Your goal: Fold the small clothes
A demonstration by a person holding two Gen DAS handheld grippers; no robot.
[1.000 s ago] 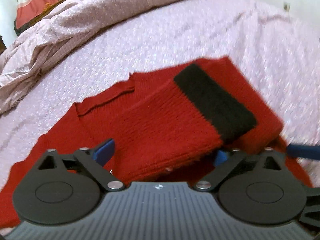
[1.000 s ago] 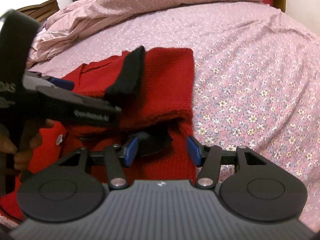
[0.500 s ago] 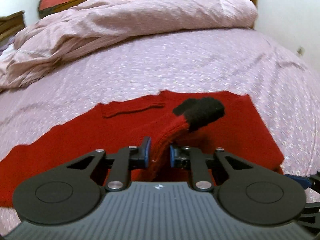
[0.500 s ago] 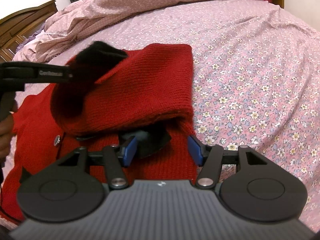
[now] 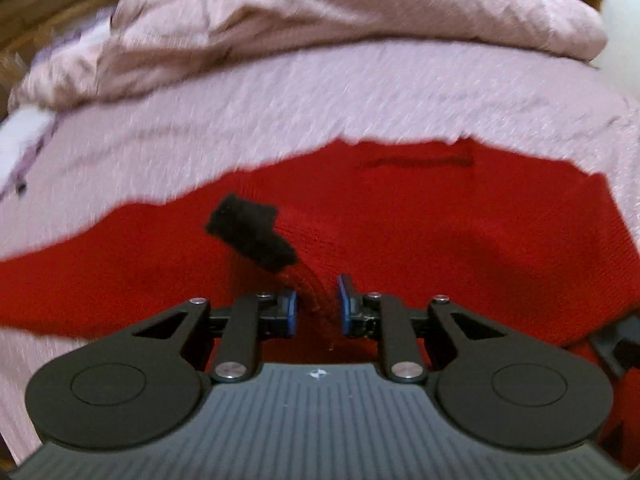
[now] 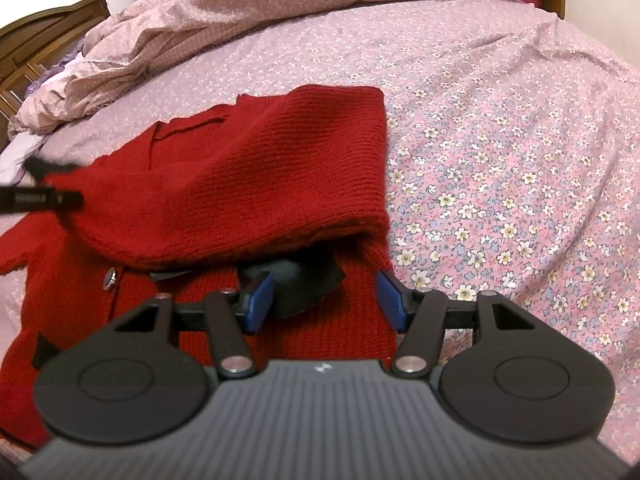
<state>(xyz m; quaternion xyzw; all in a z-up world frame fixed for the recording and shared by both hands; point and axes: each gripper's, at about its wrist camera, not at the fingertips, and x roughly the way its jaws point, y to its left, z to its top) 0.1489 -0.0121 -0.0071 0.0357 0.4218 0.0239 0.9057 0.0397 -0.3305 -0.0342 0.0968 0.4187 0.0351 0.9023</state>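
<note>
A red knit sweater lies spread on the bed. My left gripper has the sweater's sleeve pinched between its blue pads, and its jaws are opening slightly. The sleeve's black cuff sticks up just beyond the fingers. In the right wrist view the sleeve is stretched over the body toward the left gripper at the left edge. My right gripper stands open low over the sweater's near right corner. A black patch of cloth lies under the fold between its pads, which do not press on it.
The bed is covered by a pink flowered sheet. A crumpled pink duvet is heaped along the far side. Dark wooden furniture stands beyond the bed at the left. A silver button shows on the sweater front.
My left gripper closed on the sleeve and carried it left across the sweater body, rolling as it went. The right gripper stayed where it was.
</note>
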